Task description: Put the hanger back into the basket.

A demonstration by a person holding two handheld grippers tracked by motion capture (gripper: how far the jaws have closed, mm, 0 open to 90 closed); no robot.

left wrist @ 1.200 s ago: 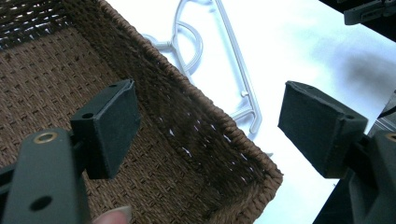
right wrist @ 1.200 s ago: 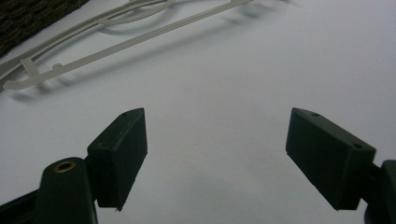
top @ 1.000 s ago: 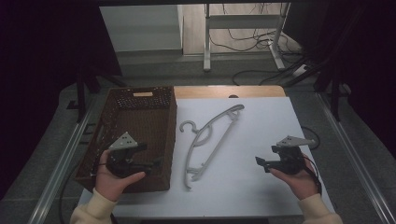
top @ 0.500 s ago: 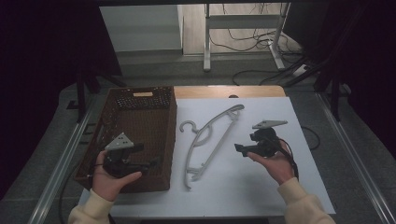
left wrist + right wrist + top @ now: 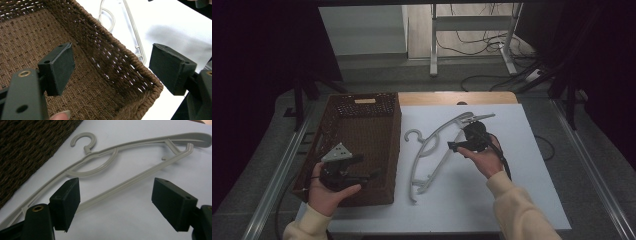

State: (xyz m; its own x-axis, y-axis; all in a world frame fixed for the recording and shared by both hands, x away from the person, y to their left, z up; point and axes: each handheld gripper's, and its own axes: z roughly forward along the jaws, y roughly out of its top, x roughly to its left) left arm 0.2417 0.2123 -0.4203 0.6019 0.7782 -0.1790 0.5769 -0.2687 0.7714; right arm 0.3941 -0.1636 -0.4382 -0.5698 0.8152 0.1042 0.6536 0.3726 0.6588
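Observation:
A grey plastic hanger (image 5: 437,147) (image 5: 130,160) lies flat on the white table (image 5: 532,170), its hook toward the basket. My right gripper (image 5: 452,145) (image 5: 116,201) hovers just over the hanger's lower bar, jaws wide open and empty. A brown wicker basket (image 5: 343,111) (image 5: 120,57) stands at the left, with nothing inside it. My left gripper (image 5: 373,174) (image 5: 112,68) is held open over the basket's near right corner, holding nothing.
The basket's right wall stands close to the hanger's hook. Metal rails (image 5: 277,180) run along both sides of the table. Cables and a stand's legs (image 5: 472,45) are on the floor behind. The white table surface right of the hanger is bare.
My right gripper has moved left and forward from the table's right side to just above the hanger. The left gripper has stayed over the basket, shifting only slightly.

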